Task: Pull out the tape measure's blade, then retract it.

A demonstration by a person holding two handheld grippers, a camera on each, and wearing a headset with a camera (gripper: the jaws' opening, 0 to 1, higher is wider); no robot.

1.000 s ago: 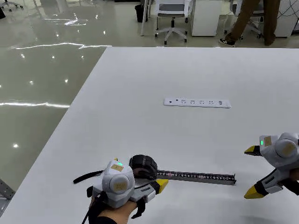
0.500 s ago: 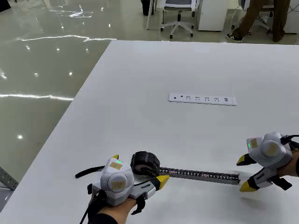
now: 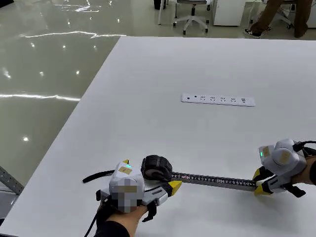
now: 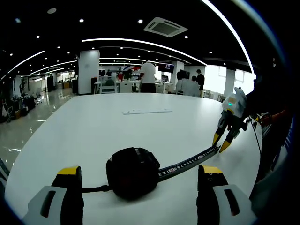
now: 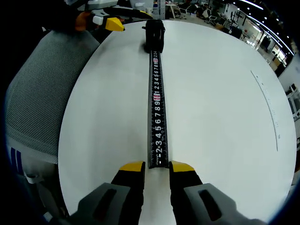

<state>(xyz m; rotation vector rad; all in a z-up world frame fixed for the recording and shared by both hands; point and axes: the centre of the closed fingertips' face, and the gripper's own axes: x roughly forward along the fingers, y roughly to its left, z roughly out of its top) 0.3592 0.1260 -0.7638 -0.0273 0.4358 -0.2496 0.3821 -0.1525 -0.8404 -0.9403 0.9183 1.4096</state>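
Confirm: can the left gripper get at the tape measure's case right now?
Likely yes. The left gripper is open and the case already sits on the table between its fingers, with nothing blocking. The blade runs off toward the right gripper, clear of both fingers.

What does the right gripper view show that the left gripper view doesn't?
Right gripper view: the numbers on the blade, big enough to read, and the blade's end pinched between the right tongs.
Left gripper view: the left tongs open on either side of the tape measure case, plus people standing far behind the table.
Both: the white table, the case, the stretched-out blade and the power strip.
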